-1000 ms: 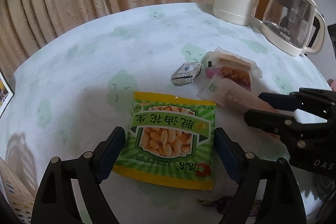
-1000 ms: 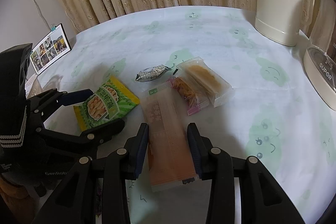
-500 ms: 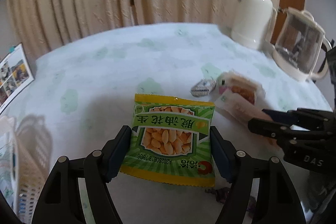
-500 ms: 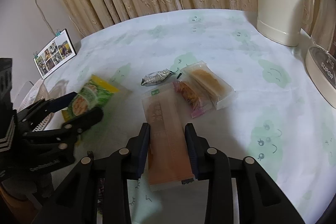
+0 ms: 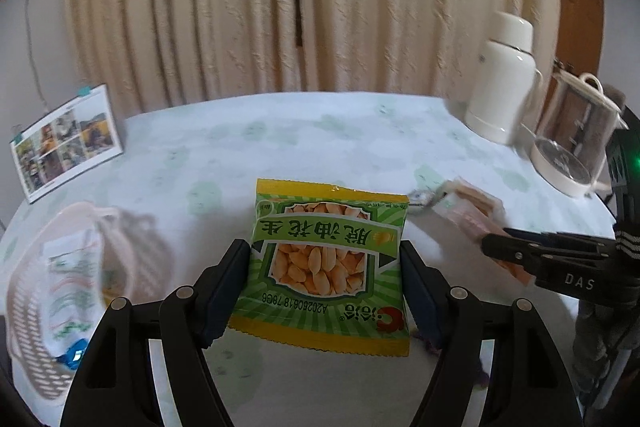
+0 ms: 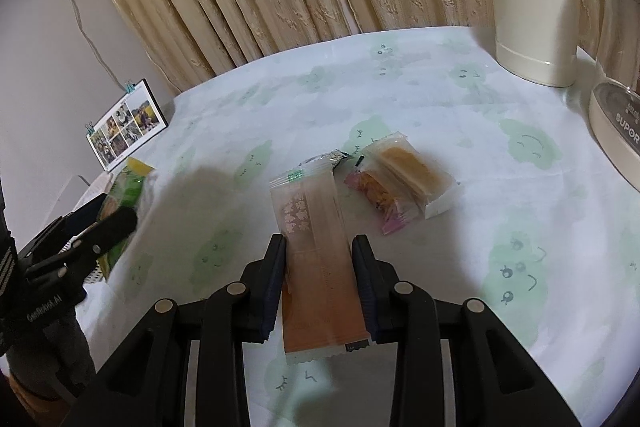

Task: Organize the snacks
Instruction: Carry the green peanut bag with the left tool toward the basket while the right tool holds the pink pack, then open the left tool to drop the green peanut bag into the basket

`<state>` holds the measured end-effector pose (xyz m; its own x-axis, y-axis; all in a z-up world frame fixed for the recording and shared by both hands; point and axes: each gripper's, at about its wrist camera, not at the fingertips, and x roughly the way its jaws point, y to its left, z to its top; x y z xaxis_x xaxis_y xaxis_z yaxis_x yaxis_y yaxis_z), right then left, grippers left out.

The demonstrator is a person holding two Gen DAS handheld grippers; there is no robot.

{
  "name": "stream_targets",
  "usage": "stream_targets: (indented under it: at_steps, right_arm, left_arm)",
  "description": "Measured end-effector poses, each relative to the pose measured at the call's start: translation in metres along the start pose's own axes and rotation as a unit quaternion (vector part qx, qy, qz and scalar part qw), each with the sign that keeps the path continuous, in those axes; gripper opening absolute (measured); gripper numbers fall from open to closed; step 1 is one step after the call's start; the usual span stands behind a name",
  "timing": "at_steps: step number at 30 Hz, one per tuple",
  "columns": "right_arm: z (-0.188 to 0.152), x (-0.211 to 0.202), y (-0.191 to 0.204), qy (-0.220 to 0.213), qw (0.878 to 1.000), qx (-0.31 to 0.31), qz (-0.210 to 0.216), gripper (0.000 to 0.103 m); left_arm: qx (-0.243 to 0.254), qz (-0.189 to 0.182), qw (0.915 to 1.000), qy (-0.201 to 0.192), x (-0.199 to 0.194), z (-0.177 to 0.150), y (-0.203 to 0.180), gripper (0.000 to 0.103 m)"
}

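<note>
Your left wrist camera is looking forward over the table toward the curtains; your right one is sitting closer, facing likewise. Both are sharing the photo card.

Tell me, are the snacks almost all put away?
Not yet. The pink basket already holds a few packets. The left claw grips the green peanut bag, lifted near the basket, and the right claw grips the long orange packet. Left on the table: the clear cake packet, a pink packet and a small silver one.
</note>
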<state>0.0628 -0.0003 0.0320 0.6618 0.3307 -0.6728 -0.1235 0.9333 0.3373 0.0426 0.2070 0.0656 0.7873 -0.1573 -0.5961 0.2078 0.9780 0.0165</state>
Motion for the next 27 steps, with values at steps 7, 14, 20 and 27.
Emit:
stream_targets:
  at_steps: [7,14,20,27]
  right_arm:
    - [-0.004,-0.003,0.006,0.0,1.0,0.003,0.014,0.031]
    - [-0.01,-0.004,0.011,0.001,1.0,0.009,0.026,0.031]
    - [-0.015,-0.003,0.018,0.005,0.999,0.011,0.031,0.031]
    - [-0.021,-0.001,0.029,0.008,0.999,0.005,0.03,0.031]
  left_arm:
    - [-0.032,0.048,0.998,-0.024,-0.021,0.0,0.037,0.074]
    - [-0.073,0.097,0.9918,-0.041,-0.041,-0.003,0.087,0.074]
    - [-0.121,0.138,0.9822,-0.042,-0.052,-0.012,0.133,0.074]
    - [-0.168,0.183,0.9672,-0.051,-0.059,-0.023,0.17,0.077]
